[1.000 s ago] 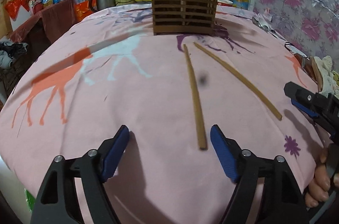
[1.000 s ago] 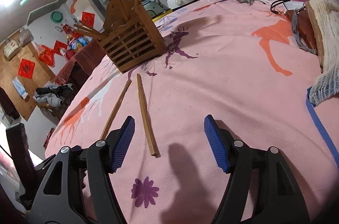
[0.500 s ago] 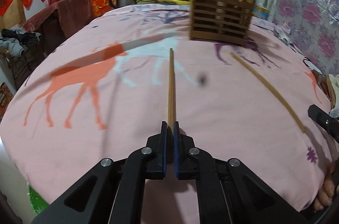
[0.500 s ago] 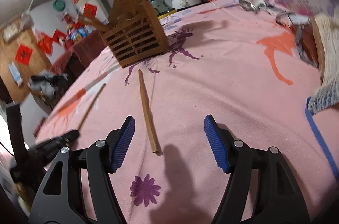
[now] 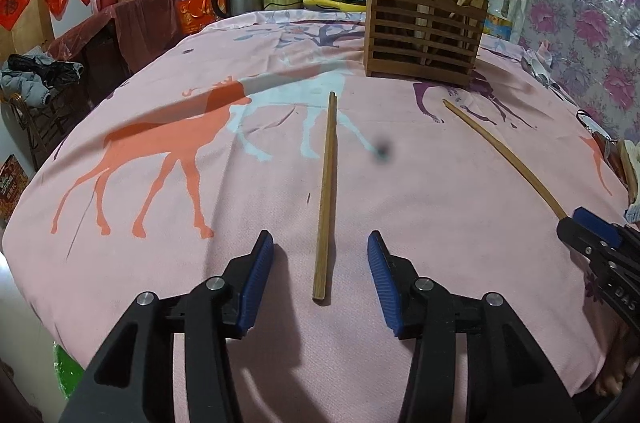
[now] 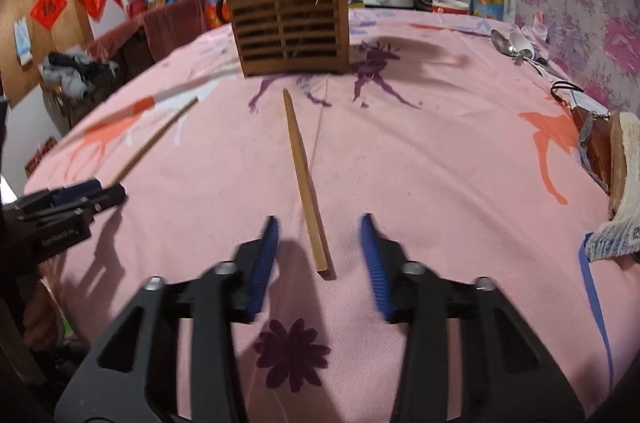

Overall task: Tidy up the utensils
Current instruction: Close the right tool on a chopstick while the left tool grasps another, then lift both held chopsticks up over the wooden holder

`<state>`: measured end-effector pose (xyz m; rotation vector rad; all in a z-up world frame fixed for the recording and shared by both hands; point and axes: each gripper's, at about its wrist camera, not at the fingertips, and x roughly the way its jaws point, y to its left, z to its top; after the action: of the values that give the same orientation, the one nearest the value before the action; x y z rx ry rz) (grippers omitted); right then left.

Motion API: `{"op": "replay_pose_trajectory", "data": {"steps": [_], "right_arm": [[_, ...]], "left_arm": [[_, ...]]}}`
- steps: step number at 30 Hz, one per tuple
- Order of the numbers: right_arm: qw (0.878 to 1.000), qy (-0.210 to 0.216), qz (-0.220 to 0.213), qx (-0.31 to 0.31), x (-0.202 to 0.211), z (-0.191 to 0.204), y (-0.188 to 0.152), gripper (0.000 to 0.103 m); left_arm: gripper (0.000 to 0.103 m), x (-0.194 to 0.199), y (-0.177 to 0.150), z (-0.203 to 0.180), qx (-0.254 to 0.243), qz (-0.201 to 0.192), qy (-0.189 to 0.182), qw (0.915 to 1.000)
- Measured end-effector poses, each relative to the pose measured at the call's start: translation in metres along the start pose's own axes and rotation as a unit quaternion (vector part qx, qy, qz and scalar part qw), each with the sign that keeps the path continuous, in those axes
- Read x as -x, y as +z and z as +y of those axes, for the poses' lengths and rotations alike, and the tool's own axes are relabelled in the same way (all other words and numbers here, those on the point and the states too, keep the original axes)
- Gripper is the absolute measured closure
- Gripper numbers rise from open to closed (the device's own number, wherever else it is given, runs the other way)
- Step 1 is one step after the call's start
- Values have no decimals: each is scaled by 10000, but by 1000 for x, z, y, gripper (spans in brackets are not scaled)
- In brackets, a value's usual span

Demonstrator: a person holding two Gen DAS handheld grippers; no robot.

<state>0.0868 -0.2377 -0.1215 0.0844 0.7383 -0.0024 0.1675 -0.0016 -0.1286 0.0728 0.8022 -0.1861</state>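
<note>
Both chopsticks lie flat on the pink surface in front of the wooden holder [image 5: 422,35]. Left gripper [image 5: 320,259] jaws are opening around one chopstick [image 5: 326,191], not touching. Right gripper [image 6: 318,249] jaws are closing on the other chopstick [image 6: 304,175]; it could roll or skid away from a lopsided pinch.

Holder [image 5: 424,35] interior: contents behind slats could not be told.
Far chopstick [image 5: 504,151]: near end hidden behind right gripper [image 5: 592,227].
Dark smudge [image 5: 382,153]: blurred, unidentifiable.
</note>
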Motion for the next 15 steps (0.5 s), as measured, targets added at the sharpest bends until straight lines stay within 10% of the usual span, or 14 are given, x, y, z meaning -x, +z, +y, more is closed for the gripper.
{"op": "replay_pose_trajectory", "data": {"steps": [7, 15], "right_arm": [[9991, -27, -102, 419, 5, 14, -7, 97], [9990, -51, -148, 430, 8, 15, -11, 92]], "left_arm": [[94, 8, -5, -1, -12, 21, -93, 10000], [92, 12, -9, 1, 34, 32, -104, 9999]]}}
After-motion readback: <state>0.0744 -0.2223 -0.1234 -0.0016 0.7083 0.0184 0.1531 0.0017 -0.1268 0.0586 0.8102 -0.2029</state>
